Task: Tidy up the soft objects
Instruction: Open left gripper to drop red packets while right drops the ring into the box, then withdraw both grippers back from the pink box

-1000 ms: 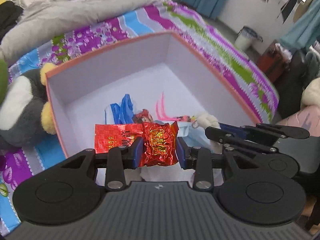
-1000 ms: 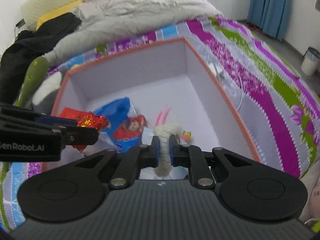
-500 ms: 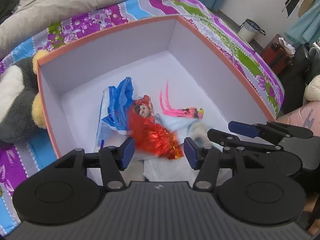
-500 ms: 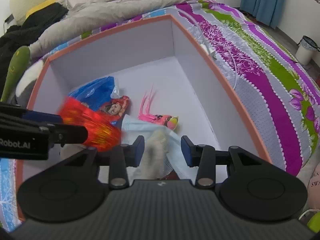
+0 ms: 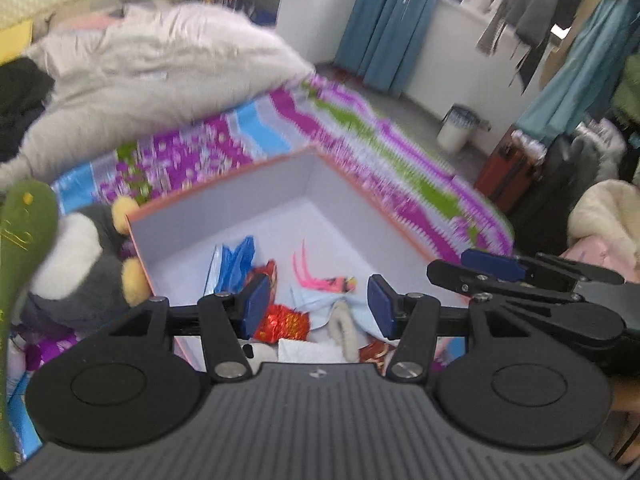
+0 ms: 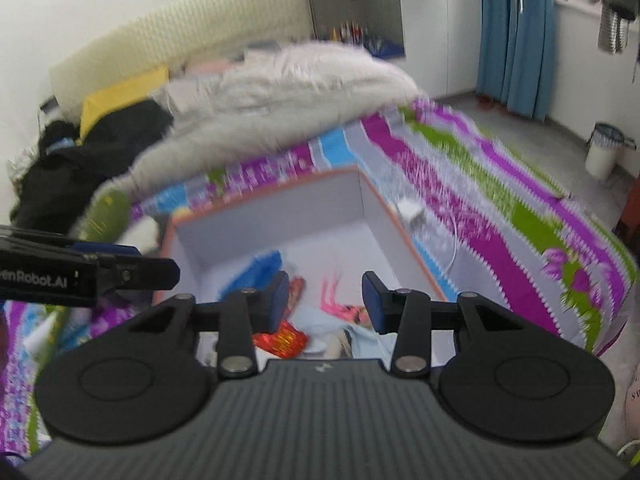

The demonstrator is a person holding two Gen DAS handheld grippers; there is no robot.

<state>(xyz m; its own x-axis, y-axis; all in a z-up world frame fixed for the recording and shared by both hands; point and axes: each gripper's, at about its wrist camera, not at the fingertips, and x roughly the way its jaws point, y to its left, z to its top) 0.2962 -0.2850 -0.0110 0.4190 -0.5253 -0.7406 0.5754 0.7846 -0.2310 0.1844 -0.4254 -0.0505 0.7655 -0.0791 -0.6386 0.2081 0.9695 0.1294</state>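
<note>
Soft objects lie low centre of frame: red foil packet point(image 5: 282, 322) and white plush loop point(image 5: 343, 330) on the box point(image 5: 224, 216) floor, light, crushable, best pinched mid-body. Left gripper point(image 5: 318, 306) and right gripper point(image 6: 324, 302) have just been opening; both stand apart, empty. Farther, upper left, penguin plush point(image 5: 76, 268) waits outside.

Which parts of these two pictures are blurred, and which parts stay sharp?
Left wrist view: the striped purple bedspread and grey duvet are smeared by motion, while the left hand-held gripper is sharp. Right wrist view: the same smear on bed and orange-rimmed white box, while the right hand-held gripper is crisp. Both views bend straight lines at the edges, as fisheye lenses do.
</note>
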